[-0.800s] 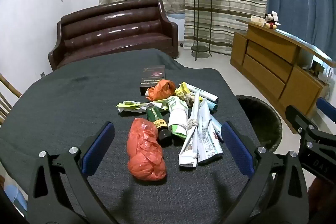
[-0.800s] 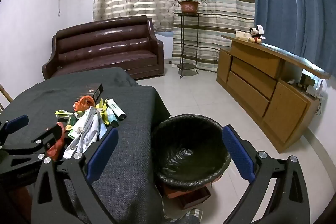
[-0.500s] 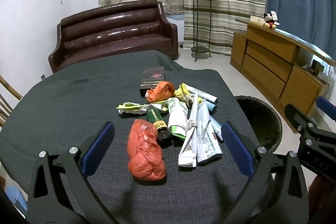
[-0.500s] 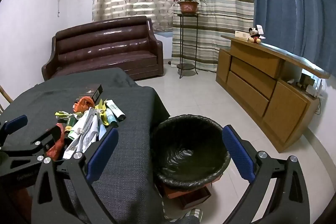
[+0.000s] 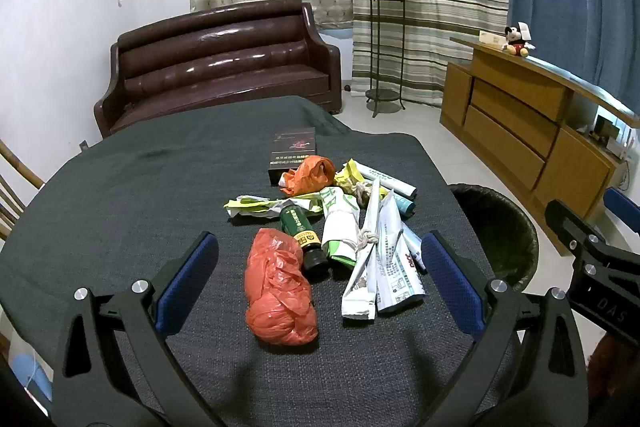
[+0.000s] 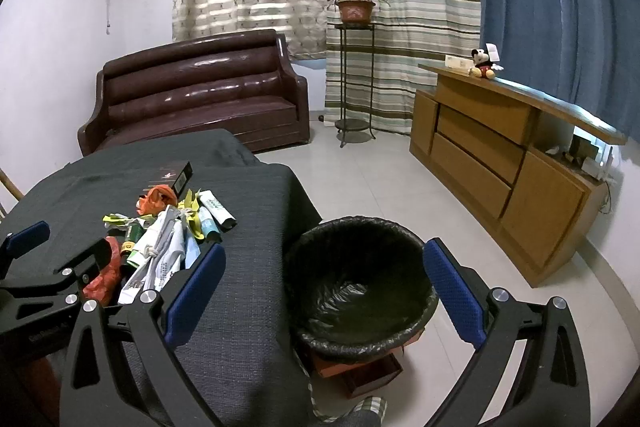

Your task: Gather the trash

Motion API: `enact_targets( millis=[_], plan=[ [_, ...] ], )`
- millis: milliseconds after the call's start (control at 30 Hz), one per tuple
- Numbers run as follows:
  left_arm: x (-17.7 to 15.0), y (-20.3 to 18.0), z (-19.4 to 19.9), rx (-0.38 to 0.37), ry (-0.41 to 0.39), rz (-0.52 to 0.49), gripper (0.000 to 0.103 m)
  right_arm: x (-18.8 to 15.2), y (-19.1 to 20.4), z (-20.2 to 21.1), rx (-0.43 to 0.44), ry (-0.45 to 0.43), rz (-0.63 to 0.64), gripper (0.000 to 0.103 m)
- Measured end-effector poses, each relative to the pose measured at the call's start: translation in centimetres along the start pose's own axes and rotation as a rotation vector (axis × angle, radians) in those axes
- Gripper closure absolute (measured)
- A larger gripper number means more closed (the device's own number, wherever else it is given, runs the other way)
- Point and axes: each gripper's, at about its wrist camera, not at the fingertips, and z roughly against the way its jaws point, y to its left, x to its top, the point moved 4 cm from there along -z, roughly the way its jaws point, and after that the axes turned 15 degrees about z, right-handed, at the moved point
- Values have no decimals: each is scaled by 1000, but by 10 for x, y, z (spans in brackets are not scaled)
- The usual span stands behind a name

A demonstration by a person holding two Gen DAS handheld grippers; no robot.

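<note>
We hold the left hand-held gripper (image 5: 320,275) open over the crumpled red bag (image 5: 280,297) on the counter (image 5: 120,195); soft and light, we judge it best pinched mid-bulk. The right hand-held gripper (image 6: 324,291) gapes empty above the bin (image 6: 360,287).

coarse matt cloth on table (image 5: 120,211); crinkled glossy plastic bag (image 5: 280,287); glossy leather sofa (image 5: 224,59).
</note>
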Motion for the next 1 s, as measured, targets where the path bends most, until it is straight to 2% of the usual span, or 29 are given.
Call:
enact_targets(
  millis=[1000],
  plan=[
    [-1, 5, -5, 0, 8, 0, 4, -4, -7, -4, 5, 6, -7, 7]
  ],
)
